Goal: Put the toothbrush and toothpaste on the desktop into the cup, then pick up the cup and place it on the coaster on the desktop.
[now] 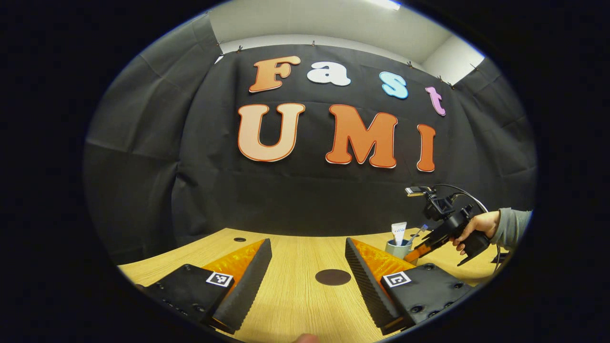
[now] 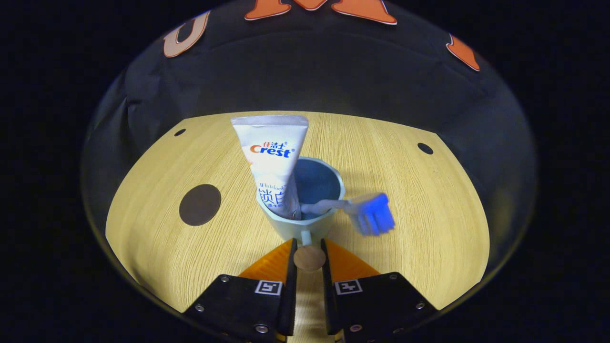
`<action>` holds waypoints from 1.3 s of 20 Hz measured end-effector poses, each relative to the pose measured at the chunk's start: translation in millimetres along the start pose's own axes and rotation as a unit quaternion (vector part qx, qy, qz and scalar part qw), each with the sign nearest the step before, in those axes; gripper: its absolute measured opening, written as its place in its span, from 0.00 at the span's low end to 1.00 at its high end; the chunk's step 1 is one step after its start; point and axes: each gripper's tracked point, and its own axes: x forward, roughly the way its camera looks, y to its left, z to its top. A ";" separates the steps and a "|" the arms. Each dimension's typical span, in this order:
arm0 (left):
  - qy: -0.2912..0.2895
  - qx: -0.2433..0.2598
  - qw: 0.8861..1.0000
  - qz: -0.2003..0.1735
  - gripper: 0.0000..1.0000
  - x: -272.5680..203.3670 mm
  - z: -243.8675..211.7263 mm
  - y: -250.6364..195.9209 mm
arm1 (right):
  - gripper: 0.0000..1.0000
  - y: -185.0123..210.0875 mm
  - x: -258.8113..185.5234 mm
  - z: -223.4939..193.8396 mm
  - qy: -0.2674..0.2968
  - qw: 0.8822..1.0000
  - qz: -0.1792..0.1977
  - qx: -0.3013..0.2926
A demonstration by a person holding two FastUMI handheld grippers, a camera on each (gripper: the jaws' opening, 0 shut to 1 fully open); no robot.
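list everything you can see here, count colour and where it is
cup: one, pale blue, on the desktop, handle knob between the right gripper's fingers
toothpaste: one, white tube, standing in the cup
toothbrush: one, grey handle, blue head, in the cup, head hanging over the rim
coaster: one, dark round, bare, apart from the cup
desktop: one, light wood
left gripper: open, above the desktop
right gripper: shut on the cup's handle
hand: one, grey sleeve, holding the right gripper

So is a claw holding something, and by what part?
Yes: the right claw grips the cup by its round wooden handle knob. The left claw is open, holding nothing.
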 end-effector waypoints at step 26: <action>0.011 -0.006 1.000 0.015 1.00 -4.7 -9.7 13.9 | 0.17 1.5 5.7 15.0 -0.023 0.999 0.029 -0.019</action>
